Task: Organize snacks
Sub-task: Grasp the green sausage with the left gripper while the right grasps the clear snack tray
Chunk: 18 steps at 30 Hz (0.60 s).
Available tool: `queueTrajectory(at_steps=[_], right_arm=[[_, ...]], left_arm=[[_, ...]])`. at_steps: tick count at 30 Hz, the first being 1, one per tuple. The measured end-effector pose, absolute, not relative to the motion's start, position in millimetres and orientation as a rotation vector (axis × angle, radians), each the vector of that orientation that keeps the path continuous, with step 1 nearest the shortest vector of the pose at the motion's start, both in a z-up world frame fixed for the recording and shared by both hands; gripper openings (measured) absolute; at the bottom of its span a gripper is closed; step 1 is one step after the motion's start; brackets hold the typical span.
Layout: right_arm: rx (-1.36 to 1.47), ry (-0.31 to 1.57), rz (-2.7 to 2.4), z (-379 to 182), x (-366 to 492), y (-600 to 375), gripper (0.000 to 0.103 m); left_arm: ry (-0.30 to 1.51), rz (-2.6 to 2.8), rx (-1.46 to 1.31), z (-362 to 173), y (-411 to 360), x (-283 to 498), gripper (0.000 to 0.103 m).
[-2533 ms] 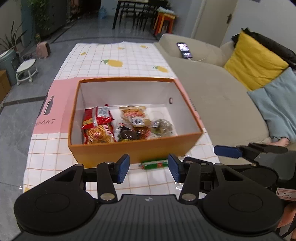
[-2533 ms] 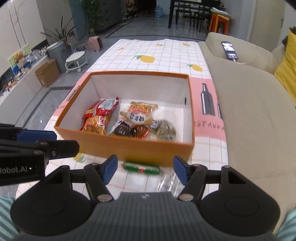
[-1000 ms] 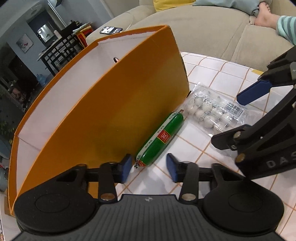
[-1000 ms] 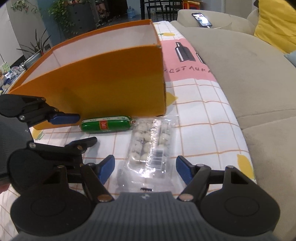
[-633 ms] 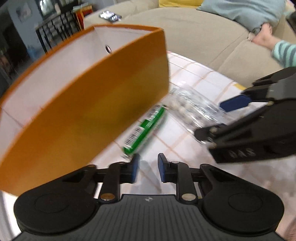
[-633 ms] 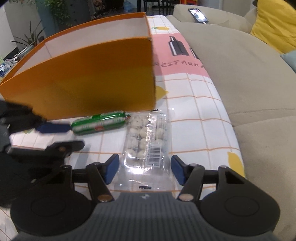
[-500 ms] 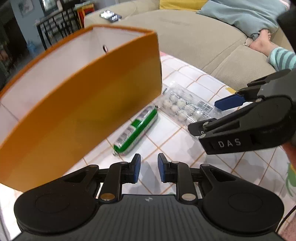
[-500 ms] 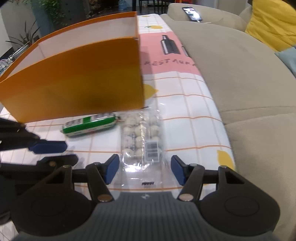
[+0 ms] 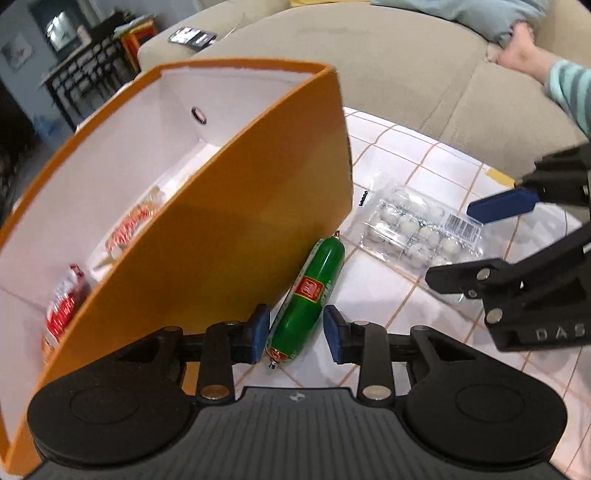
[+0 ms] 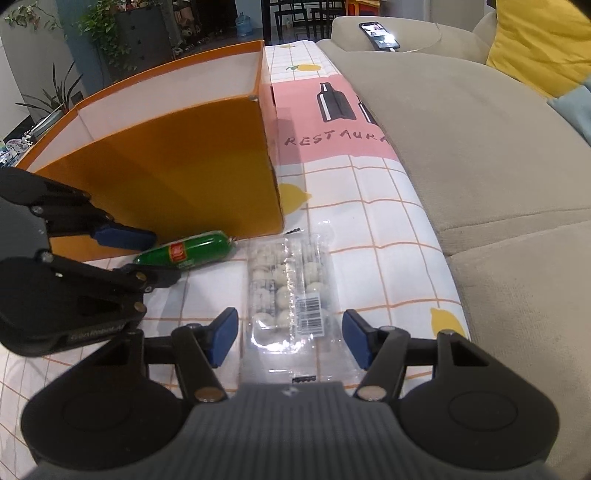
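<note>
Most of the floor of the orange box [image 9: 229, 229] is hidden behind its near wall; only slivers of 2 red snack packets [image 9: 61, 314] are seen in the left wrist view, and their print cannot be read. In the right wrist view the near end of the green sausage [image 10: 188, 253] is covered by the left gripper [image 10: 147, 254]. The word printed on the tablecloth [image 10: 332, 140] is cut short at the sofa's edge. The phone [image 10: 378, 35] screen is too small to be made out.

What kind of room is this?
Probably a living room at home: a beige sofa with a yellow cushion sits beside the table, and potted plants stand on the floor.
</note>
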State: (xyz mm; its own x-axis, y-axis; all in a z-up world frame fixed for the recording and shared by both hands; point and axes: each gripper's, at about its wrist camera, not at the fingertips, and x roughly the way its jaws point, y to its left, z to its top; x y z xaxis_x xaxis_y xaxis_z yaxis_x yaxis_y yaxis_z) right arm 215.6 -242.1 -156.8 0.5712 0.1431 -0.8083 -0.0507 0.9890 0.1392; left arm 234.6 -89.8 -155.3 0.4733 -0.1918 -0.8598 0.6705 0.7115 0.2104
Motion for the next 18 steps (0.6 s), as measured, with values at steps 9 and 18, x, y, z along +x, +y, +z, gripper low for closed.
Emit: queueTrajectory(at_steps=[9,18], right_arm=[[0.065,0.949,0.133,-158.2,214.9,-236.1,0.060],[-0.014,0.972,0.130,-154.3,195.2,-219.1,0.053]], left_arm=[[1.129,-0.460,0.224,-152.9,-67.8,231.4,0.027],[1.201,-0.182,-0.106,-151.7,-34.4,187.5,0.028]])
